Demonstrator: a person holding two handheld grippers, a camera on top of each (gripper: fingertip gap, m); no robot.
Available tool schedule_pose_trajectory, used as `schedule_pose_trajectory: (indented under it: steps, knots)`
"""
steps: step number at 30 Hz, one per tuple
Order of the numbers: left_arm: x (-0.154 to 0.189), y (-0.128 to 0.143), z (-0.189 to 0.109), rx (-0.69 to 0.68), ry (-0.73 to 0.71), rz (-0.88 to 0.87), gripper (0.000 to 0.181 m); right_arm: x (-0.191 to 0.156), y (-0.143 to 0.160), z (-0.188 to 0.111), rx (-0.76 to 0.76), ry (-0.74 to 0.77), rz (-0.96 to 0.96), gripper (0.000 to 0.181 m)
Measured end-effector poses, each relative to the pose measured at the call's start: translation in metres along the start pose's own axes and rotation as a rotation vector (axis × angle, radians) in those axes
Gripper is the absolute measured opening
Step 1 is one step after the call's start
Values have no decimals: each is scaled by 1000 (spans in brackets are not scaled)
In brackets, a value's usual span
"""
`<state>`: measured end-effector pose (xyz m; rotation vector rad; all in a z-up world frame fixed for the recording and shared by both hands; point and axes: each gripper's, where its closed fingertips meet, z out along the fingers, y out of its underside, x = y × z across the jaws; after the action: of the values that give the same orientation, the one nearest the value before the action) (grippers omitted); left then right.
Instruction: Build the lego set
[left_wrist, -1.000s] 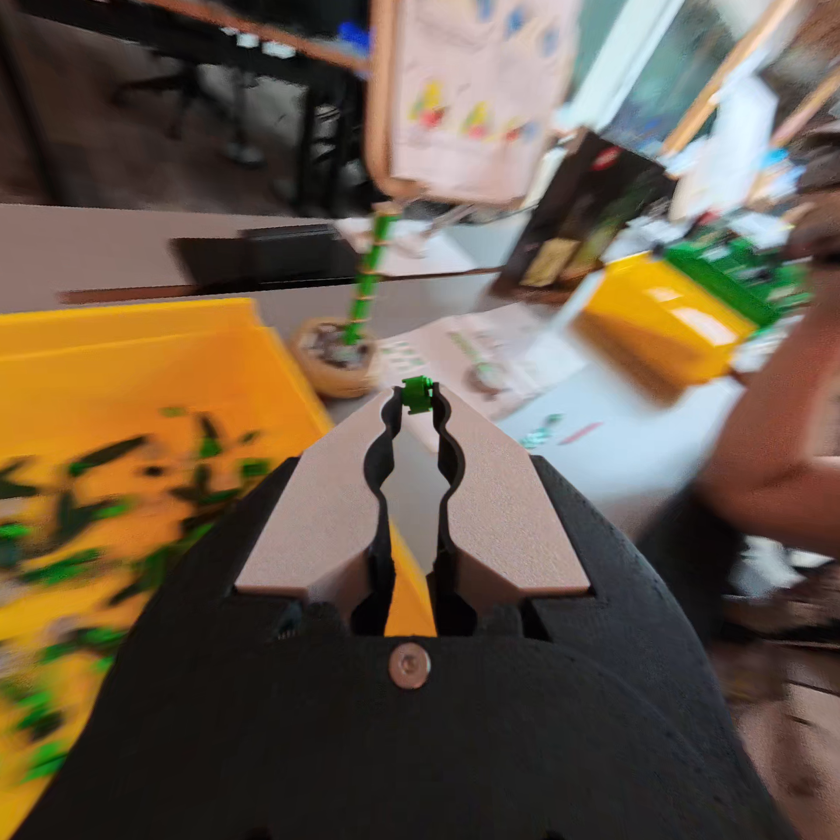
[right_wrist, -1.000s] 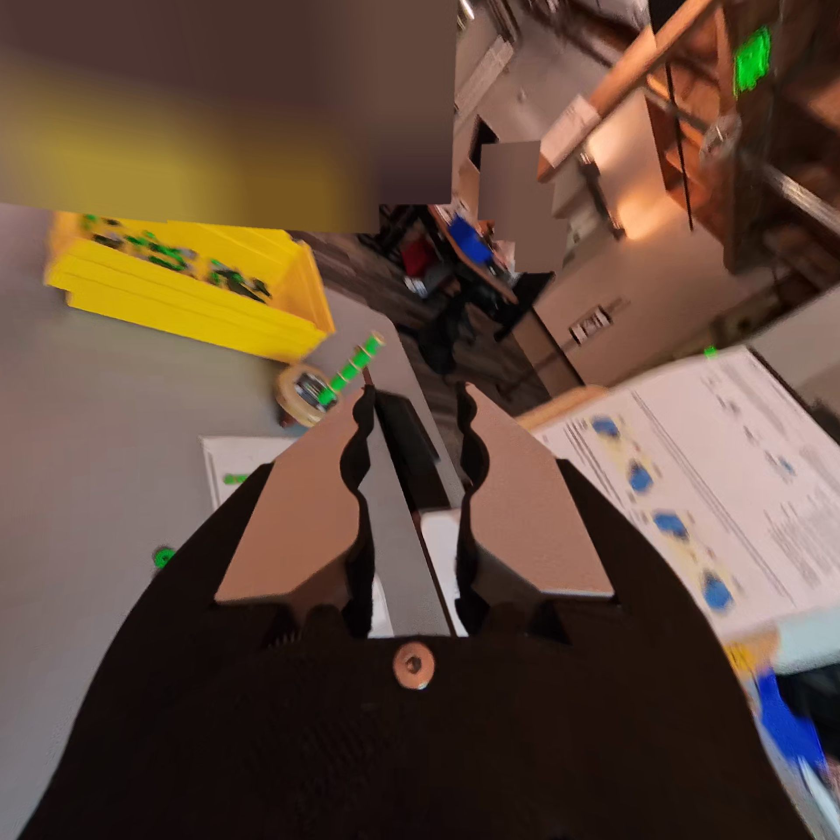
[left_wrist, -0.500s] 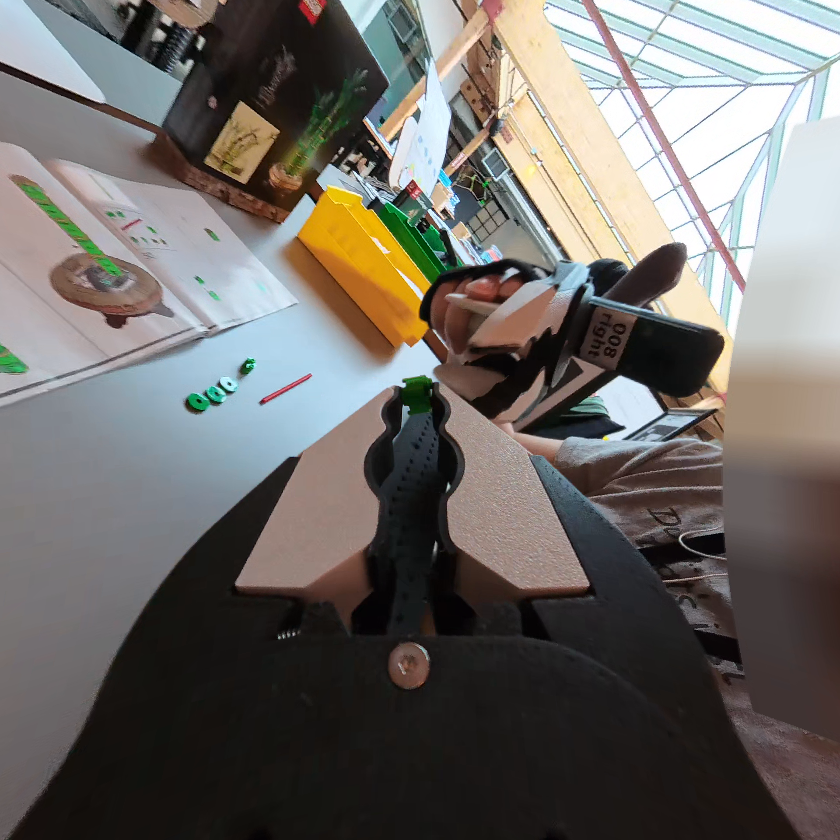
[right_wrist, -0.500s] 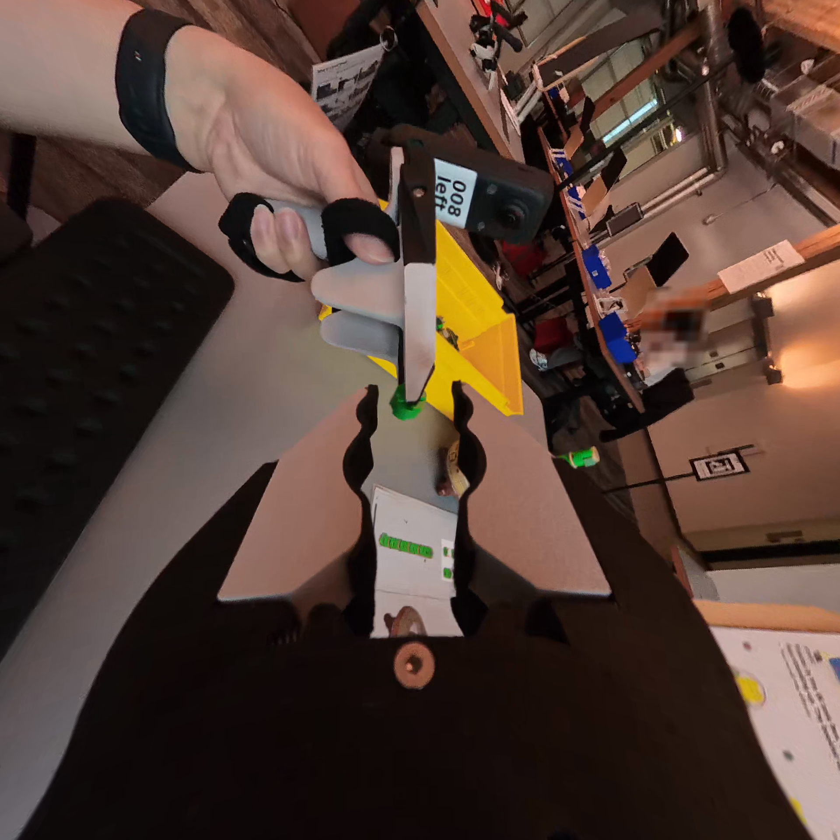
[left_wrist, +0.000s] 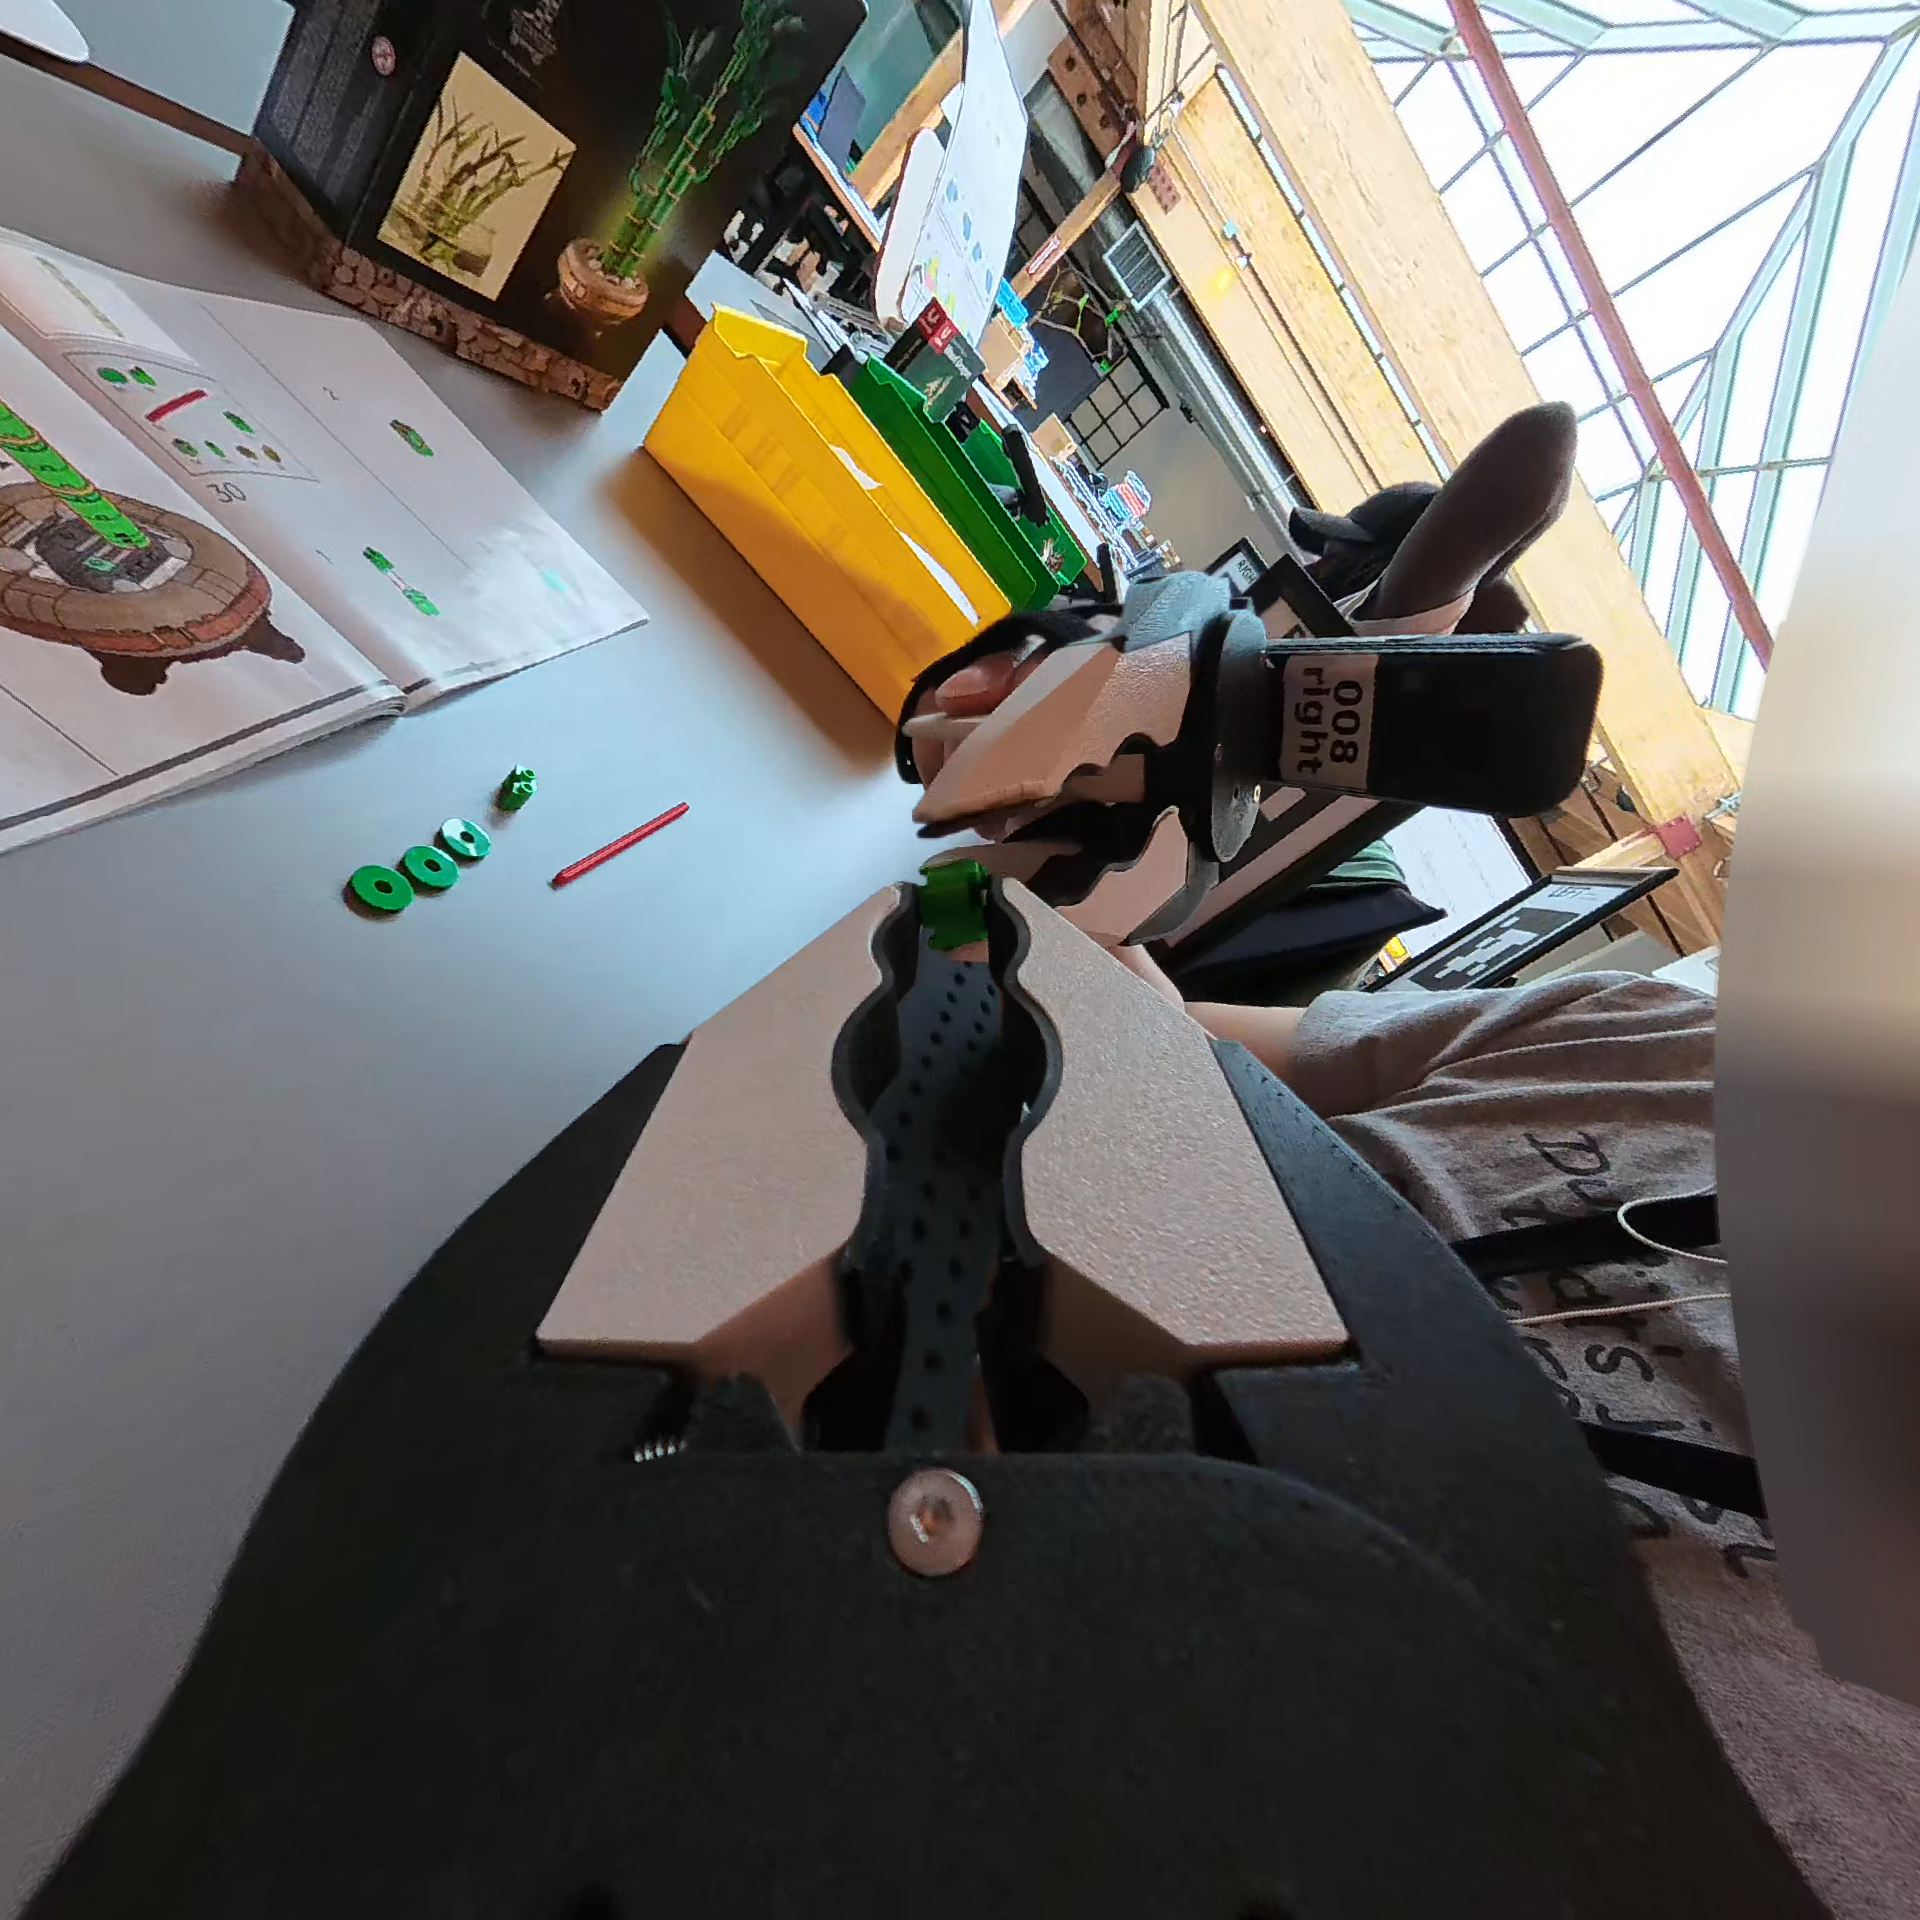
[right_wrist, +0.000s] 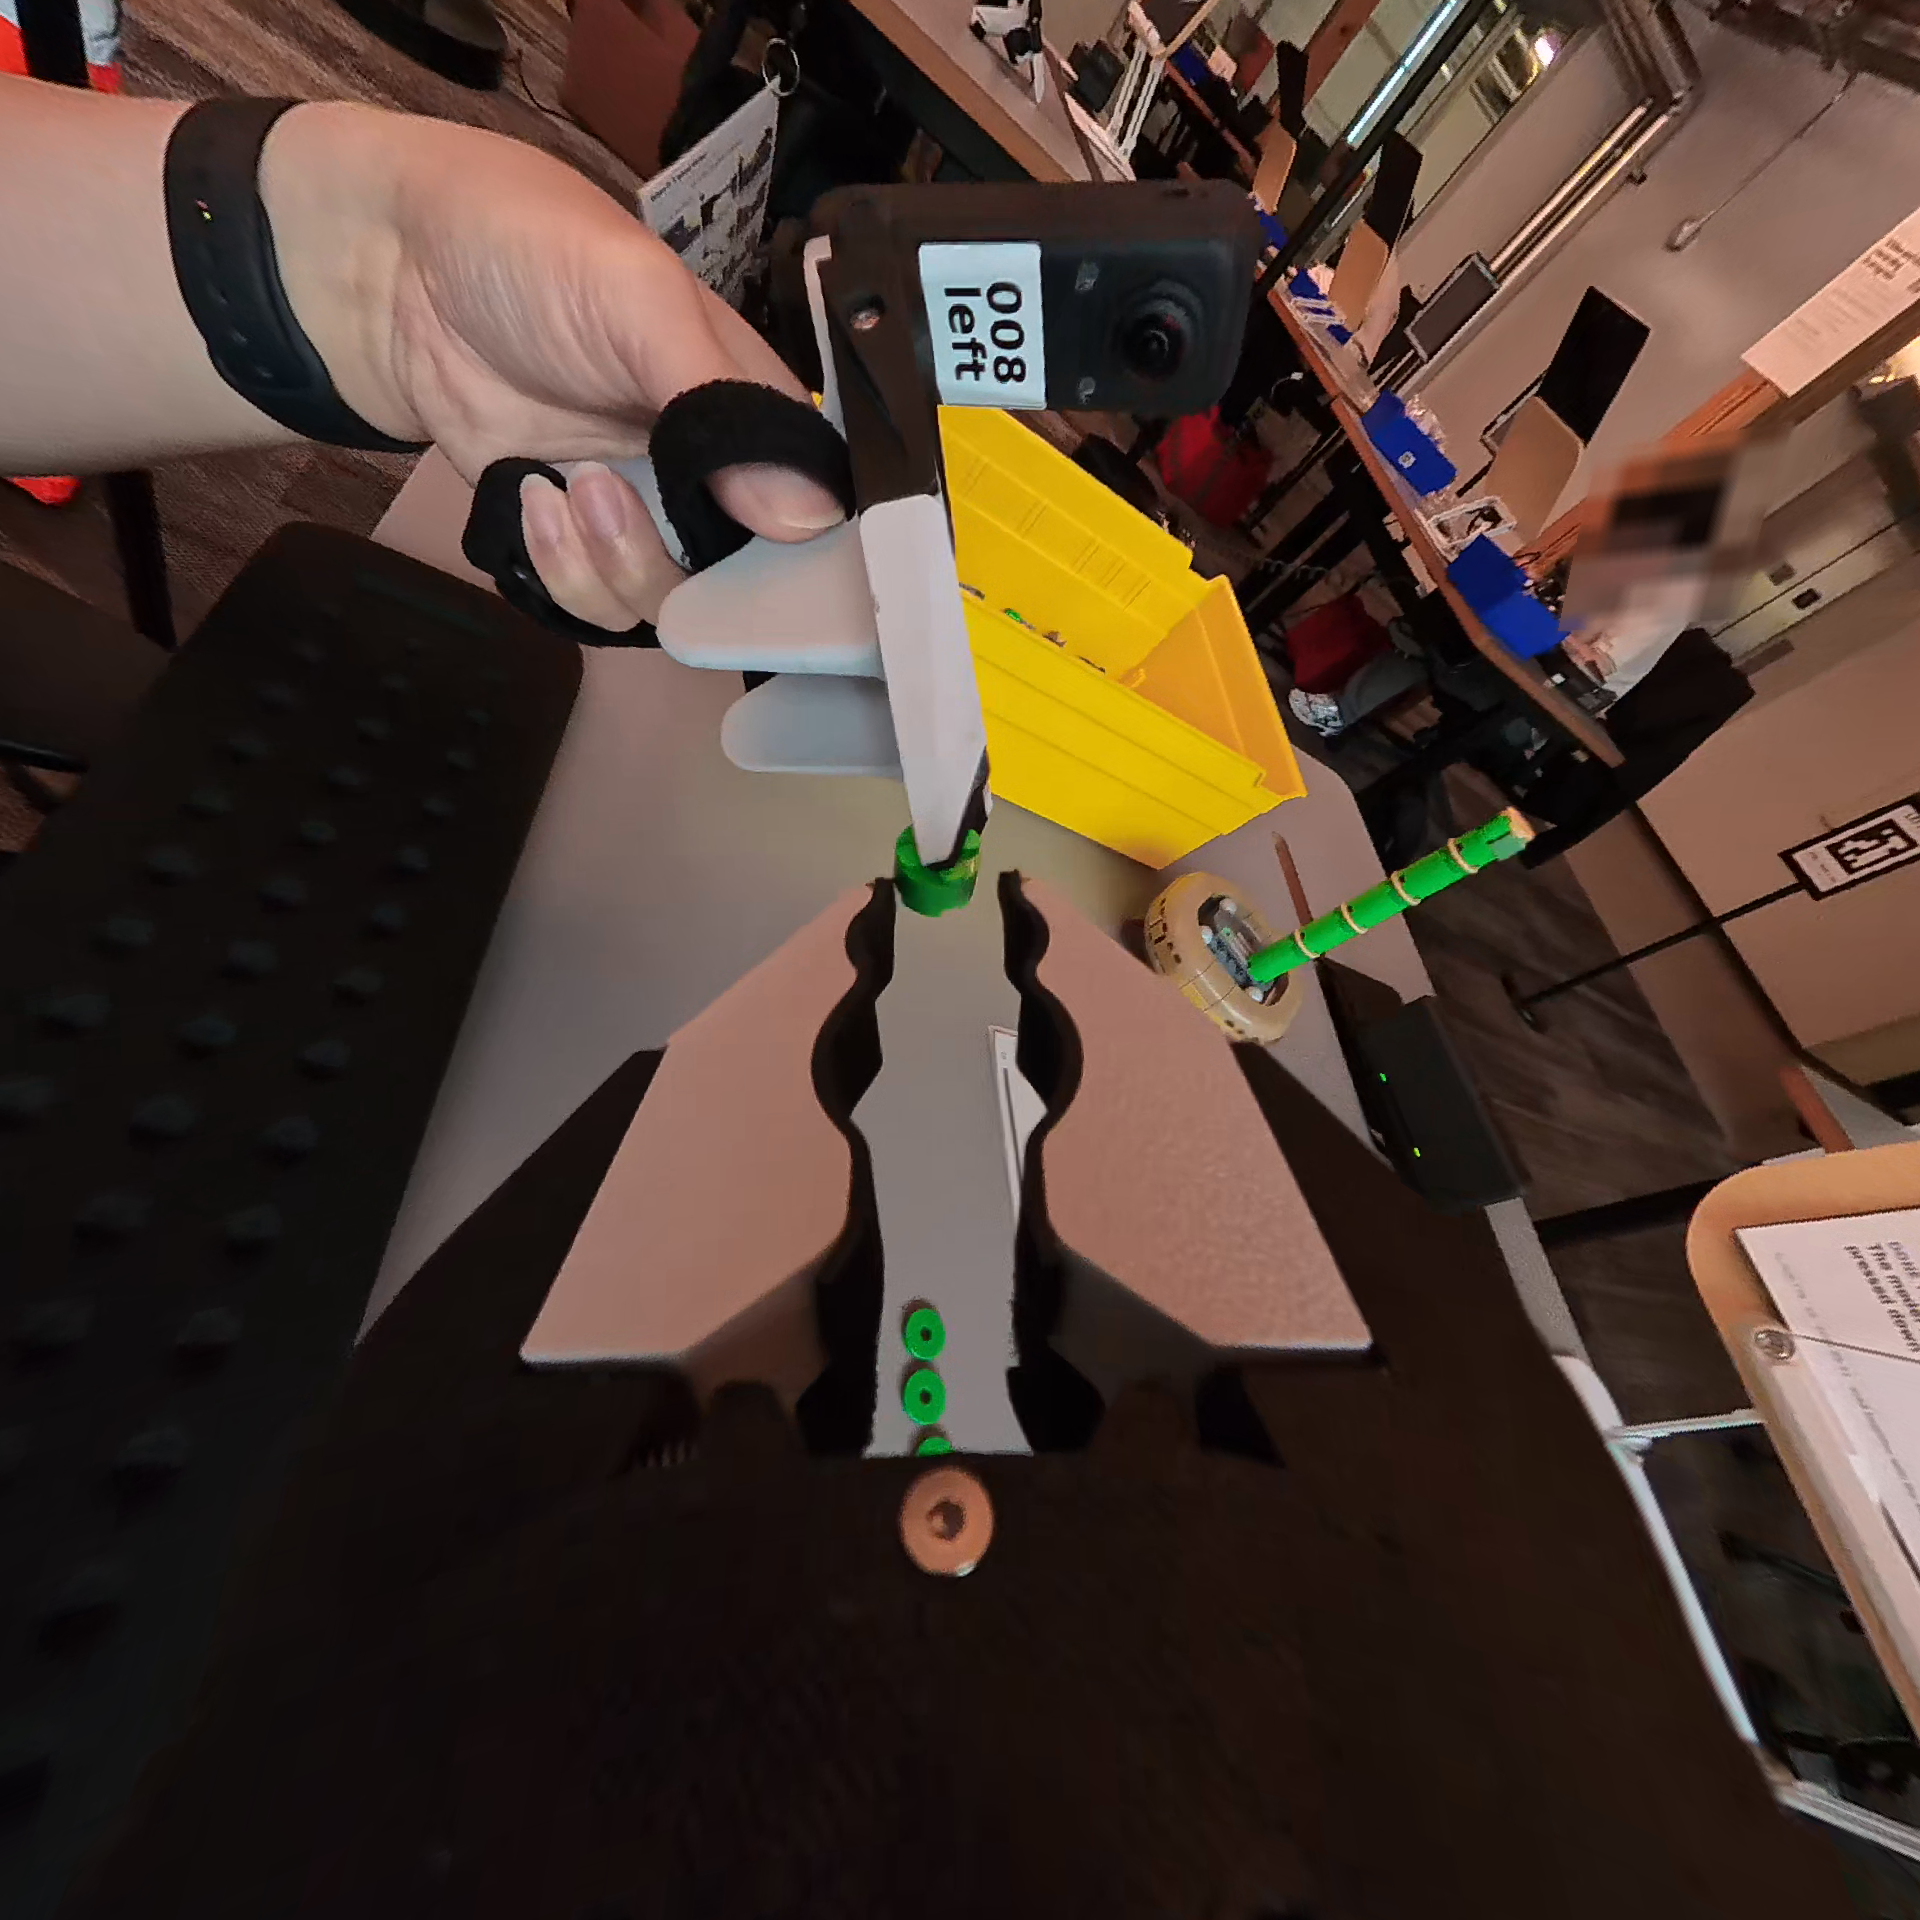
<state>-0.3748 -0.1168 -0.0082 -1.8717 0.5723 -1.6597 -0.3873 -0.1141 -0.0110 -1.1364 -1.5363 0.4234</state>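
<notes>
My left gripper is shut on a small round green piece, held at its fingertips above the grey table. My right gripper is open and faces it tip to tip. The green piece sits level with the right gripper's fingertips, between them. The right gripper also shows in the left wrist view. Three green discs, a small green piece and a red rod lie on the table. The bamboo model stands in its tan pot.
An open instruction booklet and the set's box lie at the far left. A yellow bin and a green bin stand beside them. Another yellow bin holds parts. A black mat lies left, a clipboard right.
Both grippers swung away from the table to face each other. In the last half second they closed in, so the green piece now sits at the right gripper's open tips.
</notes>
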Motion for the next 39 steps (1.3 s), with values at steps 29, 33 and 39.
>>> schedule_pose_trajectory:
  steps: [29, 33, 39]
  knots:
    - [-24, -1, 17, -9, -30, -32, 20, 0, 42, -17, -40, 47, 141, 15]
    - [-32, -14, -10, 65, -102, -10, 20, 17, 82, -45, -179, 99, 153, 15]
    - [-31, -19, -51, 137, -172, 12, 18, 38, 197, -120, -381, 154, 523, 15]
